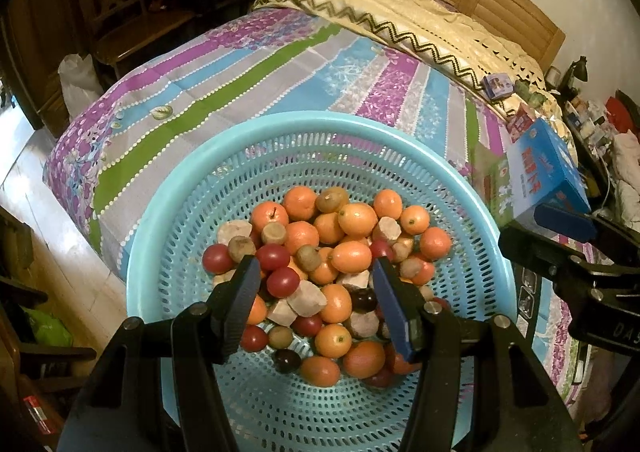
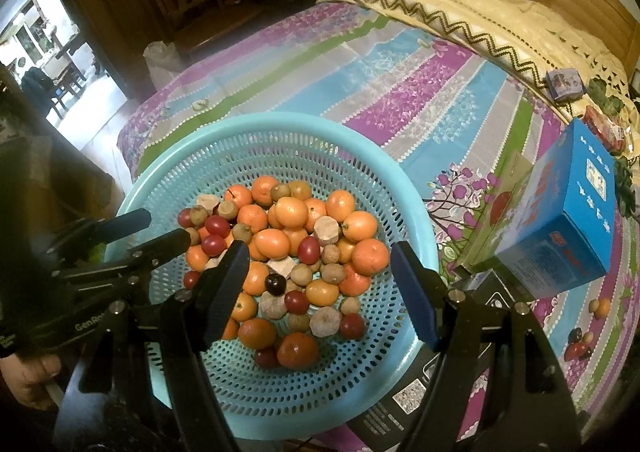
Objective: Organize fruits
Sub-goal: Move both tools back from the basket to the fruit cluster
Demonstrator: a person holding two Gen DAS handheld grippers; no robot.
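Not much you can actually read here. Your left gripper (image 2: 168,230) has "GenRo" printed on its black body, cut off after that. The blue box (image 2: 560,224) has red lettering and the black carton (image 2: 394,408) a QR-style code, both illegible.

Mixed fruits (image 1: 332,276) heaped loose in round turquoise perforated basket (image 1: 192,188) on bedspread.
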